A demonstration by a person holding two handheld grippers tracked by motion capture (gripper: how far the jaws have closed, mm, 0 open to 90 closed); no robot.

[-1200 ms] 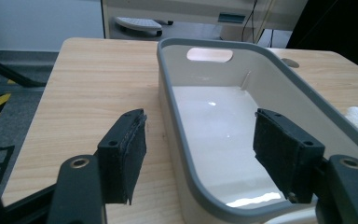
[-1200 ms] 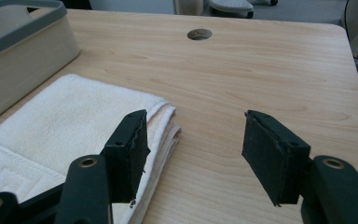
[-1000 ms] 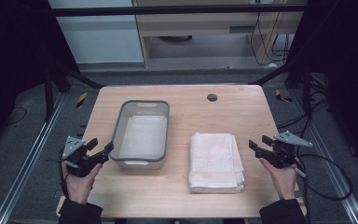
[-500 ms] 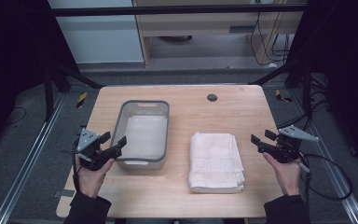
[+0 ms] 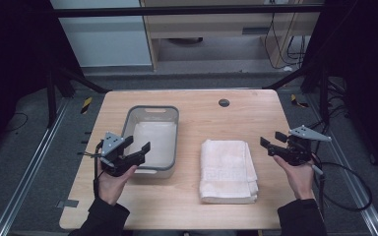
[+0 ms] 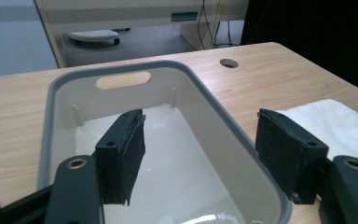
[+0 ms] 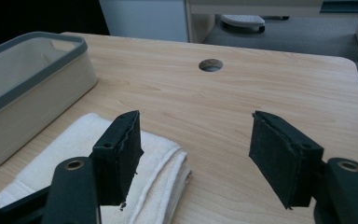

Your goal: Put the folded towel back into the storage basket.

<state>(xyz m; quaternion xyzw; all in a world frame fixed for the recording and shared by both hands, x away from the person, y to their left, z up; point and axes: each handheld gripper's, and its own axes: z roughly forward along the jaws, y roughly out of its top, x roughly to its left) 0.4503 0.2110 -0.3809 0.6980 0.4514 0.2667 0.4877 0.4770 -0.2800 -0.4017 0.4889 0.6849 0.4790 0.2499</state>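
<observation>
— Over the near left of the table [image 5: 197, 115], what's your left gripper [image 5: 139, 152] doing?

— Hovering at the near rim of the grey bin [image 5: 175, 129], jaws spread wide, nothing between them. My left gripper view looks straight down the empty tub [image 6: 56, 107], one pad over the white floor, the other out past the right wall — I'd say it's lined up to steady or take that wall.

— And the right gripper [image 5: 273, 144]?

— Off the right edge of the folded towel [image 5: 228, 169], not touching it. Jaws have just been opening and stand apart now, empty. In the right gripper view [image 7: 193, 161] the left pad sits over the towel's folded corner [image 7: 161, 161], the right pad over bare wood.

— Where's the towel exactly?

— Flat on the table, just beside the bin on its right, apart from it, folds stacked neat toward the near edge.

— Why held like that?

— My guess — towel goes in the bin. Wide jaws suit a thick stack; right side approaches from the open edge, left stays by the bin so it doesn't slide.

— Risk?

— Pinching only the top layers, so the stack unfolds on the lift.
</observation>
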